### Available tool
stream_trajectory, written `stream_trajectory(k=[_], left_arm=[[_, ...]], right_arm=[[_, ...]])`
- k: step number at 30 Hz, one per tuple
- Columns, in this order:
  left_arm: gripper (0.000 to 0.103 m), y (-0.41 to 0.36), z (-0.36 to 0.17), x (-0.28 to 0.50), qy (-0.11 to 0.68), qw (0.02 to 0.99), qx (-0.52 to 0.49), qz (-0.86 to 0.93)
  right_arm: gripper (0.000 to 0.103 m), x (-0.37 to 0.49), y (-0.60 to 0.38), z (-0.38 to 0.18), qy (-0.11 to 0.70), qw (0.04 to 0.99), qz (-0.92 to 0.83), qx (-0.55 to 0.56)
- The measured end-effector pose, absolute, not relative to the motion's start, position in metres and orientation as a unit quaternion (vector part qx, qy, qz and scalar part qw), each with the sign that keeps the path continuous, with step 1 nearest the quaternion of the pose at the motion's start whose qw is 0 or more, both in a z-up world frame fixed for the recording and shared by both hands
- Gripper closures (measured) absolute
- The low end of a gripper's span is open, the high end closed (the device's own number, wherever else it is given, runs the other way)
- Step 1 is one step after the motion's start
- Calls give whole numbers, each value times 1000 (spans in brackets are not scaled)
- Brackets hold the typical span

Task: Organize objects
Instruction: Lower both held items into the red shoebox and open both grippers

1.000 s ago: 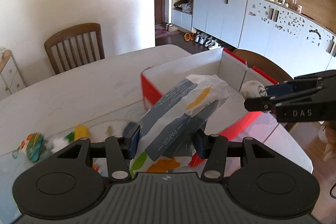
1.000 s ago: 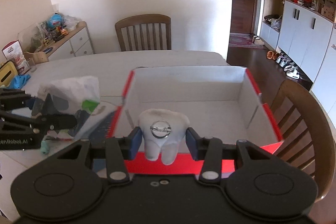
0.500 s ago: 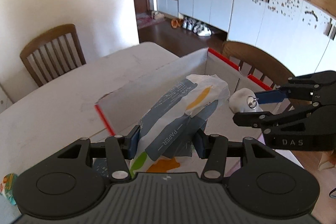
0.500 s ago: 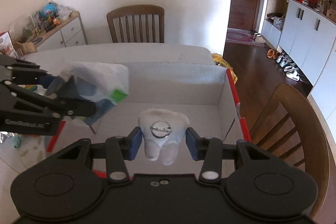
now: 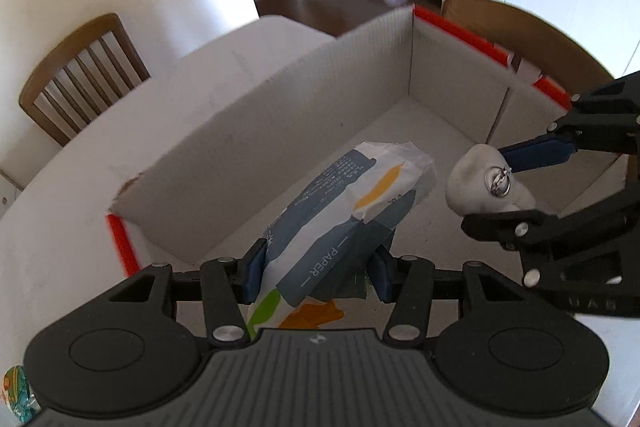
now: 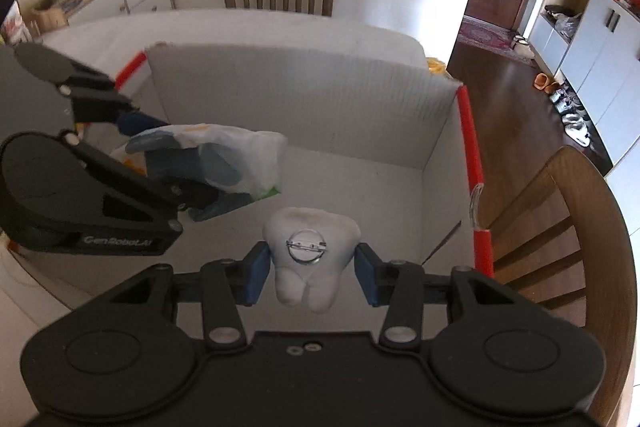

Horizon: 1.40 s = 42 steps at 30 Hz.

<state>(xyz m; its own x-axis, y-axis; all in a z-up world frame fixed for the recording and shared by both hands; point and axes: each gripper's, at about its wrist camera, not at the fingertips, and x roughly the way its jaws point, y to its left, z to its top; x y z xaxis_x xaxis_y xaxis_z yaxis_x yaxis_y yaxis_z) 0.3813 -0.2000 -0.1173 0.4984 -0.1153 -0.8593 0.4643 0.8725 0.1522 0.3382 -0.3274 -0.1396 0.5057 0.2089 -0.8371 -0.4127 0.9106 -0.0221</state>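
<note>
Blue pads of the left tongs [image 5: 316, 269] were clamped on a soft paper-tissue pack [image 5: 344, 215], held tilted above the box floor. The right tongs [image 6: 310, 273] gripped a white tooth-shaped plush [image 6: 310, 255] with a metal pin on it, both pads pressing its sides. Both items hung inside the walls of the red-edged cardboard box [image 6: 320, 103], close together, neither seen resting on its floor. The box, standing on the pale bench [image 5: 72, 163], showed no other contents. Judgement: transport nearly complete; lowering and release remained. A small colourful item [image 5: 14, 393] at the bench edge appeared unsorted.
</note>
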Motion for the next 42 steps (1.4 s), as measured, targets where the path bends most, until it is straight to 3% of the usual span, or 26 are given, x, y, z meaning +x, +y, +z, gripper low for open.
stream_trajectory(k=[17, 23, 33, 42], left_arm=[[50, -214, -152, 392, 522, 806, 212, -184], [44, -217, -156, 386, 530, 796, 223, -189], [40, -219, -145, 372, 515, 805, 226, -189], [40, -207, -117, 368, 496, 823, 200, -193]], right_arm=[[57, 349, -323, -171, 509, 831, 180, -136], [50, 353, -324, -170, 513, 829, 175, -137], [41, 342, -334, -155, 494, 839, 189, -129], [40, 331, -349, -127, 467, 852, 211, -106]])
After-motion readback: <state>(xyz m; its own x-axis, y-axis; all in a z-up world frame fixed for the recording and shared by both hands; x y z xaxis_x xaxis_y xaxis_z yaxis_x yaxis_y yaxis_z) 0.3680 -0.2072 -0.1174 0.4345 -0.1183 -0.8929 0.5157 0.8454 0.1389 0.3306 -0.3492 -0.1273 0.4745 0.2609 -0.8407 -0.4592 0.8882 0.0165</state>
